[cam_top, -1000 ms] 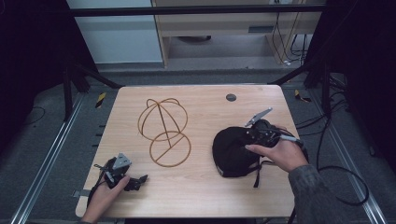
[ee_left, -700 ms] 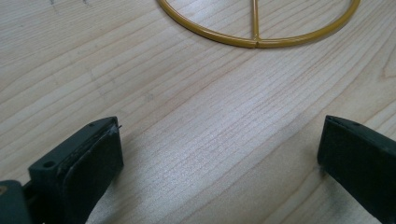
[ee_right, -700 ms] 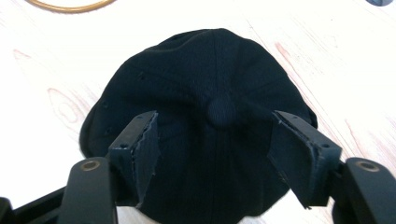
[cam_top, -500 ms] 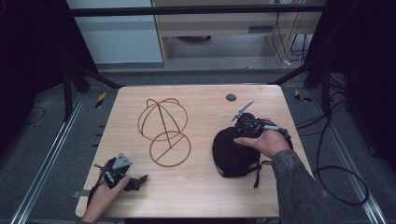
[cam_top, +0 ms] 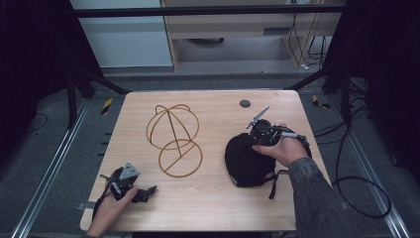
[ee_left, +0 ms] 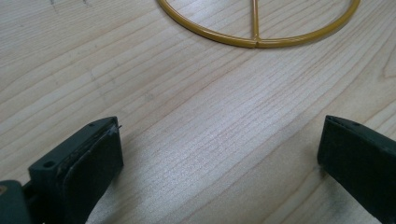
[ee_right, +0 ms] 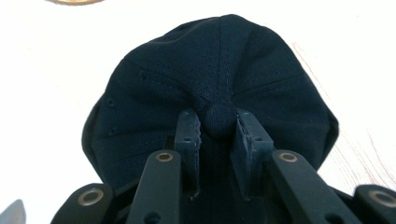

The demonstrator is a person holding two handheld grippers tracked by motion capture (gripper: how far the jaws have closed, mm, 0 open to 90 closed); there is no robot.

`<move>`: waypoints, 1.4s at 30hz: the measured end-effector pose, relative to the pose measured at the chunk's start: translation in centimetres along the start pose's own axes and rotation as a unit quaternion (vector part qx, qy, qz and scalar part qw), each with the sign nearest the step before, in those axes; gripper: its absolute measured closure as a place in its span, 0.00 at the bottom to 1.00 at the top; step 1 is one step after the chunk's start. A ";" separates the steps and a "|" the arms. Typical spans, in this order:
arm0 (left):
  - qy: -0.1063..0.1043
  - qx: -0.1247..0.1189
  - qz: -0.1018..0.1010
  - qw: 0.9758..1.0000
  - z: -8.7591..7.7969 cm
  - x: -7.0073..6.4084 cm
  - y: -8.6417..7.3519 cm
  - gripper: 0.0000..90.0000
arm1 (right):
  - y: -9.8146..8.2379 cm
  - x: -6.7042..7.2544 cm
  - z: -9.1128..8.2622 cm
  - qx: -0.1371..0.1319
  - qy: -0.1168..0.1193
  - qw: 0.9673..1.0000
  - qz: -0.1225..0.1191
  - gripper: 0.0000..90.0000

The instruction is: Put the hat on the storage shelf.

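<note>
Black cap [cam_top: 246, 159] at 4 o'clock on worktop [cam_top: 213, 208] is pinched by right tool [ee_right: 218, 128], left tool [cam_top: 148, 190] spread & idle at 8, wire stand [cam_top: 174, 139] bare, so prob. cap-on-stand is left.

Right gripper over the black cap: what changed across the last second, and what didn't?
The right gripper swung from the cap's right side toward its far edge, its grey plate tilting up, and its jaws now pinch the crown of the black cap. The cap itself, the wire hat stand and the left gripper, jaws apart on the table, stayed put.
</note>
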State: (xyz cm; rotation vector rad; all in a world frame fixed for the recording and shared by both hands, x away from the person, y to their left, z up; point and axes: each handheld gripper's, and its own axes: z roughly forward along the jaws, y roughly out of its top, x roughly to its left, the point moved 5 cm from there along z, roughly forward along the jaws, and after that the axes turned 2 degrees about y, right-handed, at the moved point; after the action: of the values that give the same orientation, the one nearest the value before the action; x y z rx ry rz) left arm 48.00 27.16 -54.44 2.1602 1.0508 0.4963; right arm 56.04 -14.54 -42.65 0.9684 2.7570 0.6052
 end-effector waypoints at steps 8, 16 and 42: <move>0.000 0.000 0.001 1.000 0.0 0.0 0.0 0.00 | 0.4 0.4 -2.6 -0.023 0.004 1.000 -0.003 0.82; 0.000 0.001 0.001 1.000 0.0 0.0 0.0 0.00 | 1.4 0.9 -6.4 -0.057 -0.006 0.998 -0.010 0.82; -0.001 0.002 0.002 1.000 -0.1 0.0 0.0 0.00 | 2.6 0.9 -12.2 -0.106 -0.027 0.994 -0.020 0.82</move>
State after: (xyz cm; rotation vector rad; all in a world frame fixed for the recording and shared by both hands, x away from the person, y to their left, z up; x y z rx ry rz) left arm 47.95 27.18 -54.42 2.1655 1.0487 0.4948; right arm 53.47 -16.02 -30.51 0.8659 2.5932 0.8312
